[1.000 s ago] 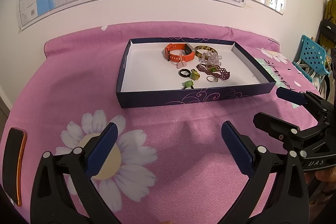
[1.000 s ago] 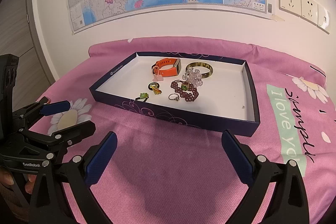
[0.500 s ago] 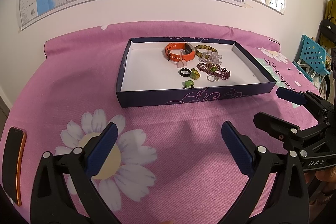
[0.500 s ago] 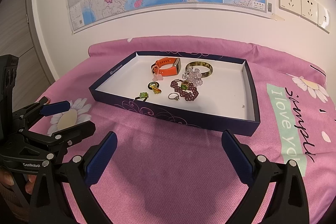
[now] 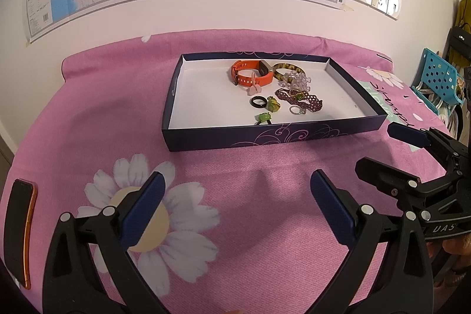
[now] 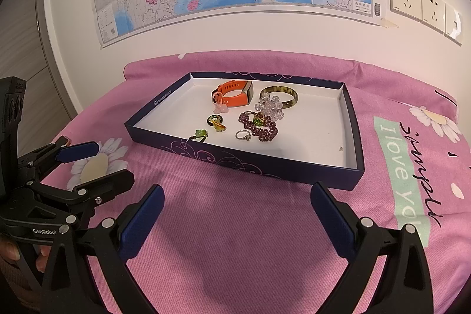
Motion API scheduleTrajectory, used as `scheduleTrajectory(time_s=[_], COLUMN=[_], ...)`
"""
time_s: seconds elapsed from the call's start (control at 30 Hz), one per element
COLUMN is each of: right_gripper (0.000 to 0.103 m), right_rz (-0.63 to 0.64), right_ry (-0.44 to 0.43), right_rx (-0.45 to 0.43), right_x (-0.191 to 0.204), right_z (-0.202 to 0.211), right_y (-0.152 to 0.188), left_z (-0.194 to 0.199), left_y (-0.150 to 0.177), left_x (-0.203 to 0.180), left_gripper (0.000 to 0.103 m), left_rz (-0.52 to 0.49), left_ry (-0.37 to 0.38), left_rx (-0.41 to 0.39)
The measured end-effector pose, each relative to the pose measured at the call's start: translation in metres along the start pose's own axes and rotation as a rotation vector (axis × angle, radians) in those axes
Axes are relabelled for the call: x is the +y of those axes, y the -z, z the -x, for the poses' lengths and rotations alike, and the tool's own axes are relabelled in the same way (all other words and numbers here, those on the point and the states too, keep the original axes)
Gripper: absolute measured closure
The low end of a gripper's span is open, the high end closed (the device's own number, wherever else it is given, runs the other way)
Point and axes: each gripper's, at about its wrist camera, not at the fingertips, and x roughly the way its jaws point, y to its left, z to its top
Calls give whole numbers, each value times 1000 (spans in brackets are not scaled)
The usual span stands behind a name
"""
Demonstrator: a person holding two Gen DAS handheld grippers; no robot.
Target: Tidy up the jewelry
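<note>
Two grippers hover low over the pink floral bedspread (image 5: 88,96), both spread wide and carrying nothing. My left gripper (image 5: 237,206) and right gripper (image 6: 237,218) sit side by side on the near side of the navy box lid (image 6: 244,165), which serves as the tray and which I take as landmark for everything below.

Nearest the lid's front wall: the green-stone ring (image 6: 201,134), almost against that wall, left of centre. Just behind it, the small silver ring (image 6: 243,135). Next row back: the black ring (image 6: 214,119) with a yellow-green charm (image 6: 219,126) touching it, and the dark red beaded bracelet (image 6: 259,125), its long axis running left-back to right-front, a green-stone ring lying on it. Further back, the clear bead bracelet (image 6: 270,108) overlaps the tortoiseshell bangle (image 6: 279,96). The orange smartwatch (image 6: 234,96) stands on edge, with a pink pendant (image 6: 220,108) at its strap.

Judgement: all pieces lie ahead of both grippers, across the front wall, clustered mid-lid. From the right wrist view the cluster falls slightly left of the gripper's centreline; from the left, right of it. Neither gripper is clearly nearer. Any reach must clear the front wall first.
</note>
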Motion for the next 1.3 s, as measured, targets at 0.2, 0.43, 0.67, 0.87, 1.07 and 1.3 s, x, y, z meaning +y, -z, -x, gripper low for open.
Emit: scheduleTrajectory(time_s=[0.2, 0.43, 0.67, 0.87, 1.07, 1.3], right_gripper=[7, 7, 7, 7, 7, 7], right_rz=[0, 0, 0, -2, -2, -5], right_ry=[0, 0, 1, 2, 1, 2], right_rx=[0, 0, -1, -2, -2, -5], right_x=[0, 0, -1, -1, -1, -1], right_z=[0, 0, 0, 0, 0, 1], right_y=[0, 0, 0, 1, 0, 0], left_z=[0, 0, 0, 0, 0, 0], left_y=[0, 0, 0, -1, -1, -1], left_x=[0, 0, 0, -1, -1, -1], left_gripper=[6, 6, 6, 6, 6, 6], left_rz=[0, -1, -3, -6, -7, -9], left_ry=[0, -1, -6, -8, -8, -10], left_rx=[0, 0, -2, -4, -4, -2])
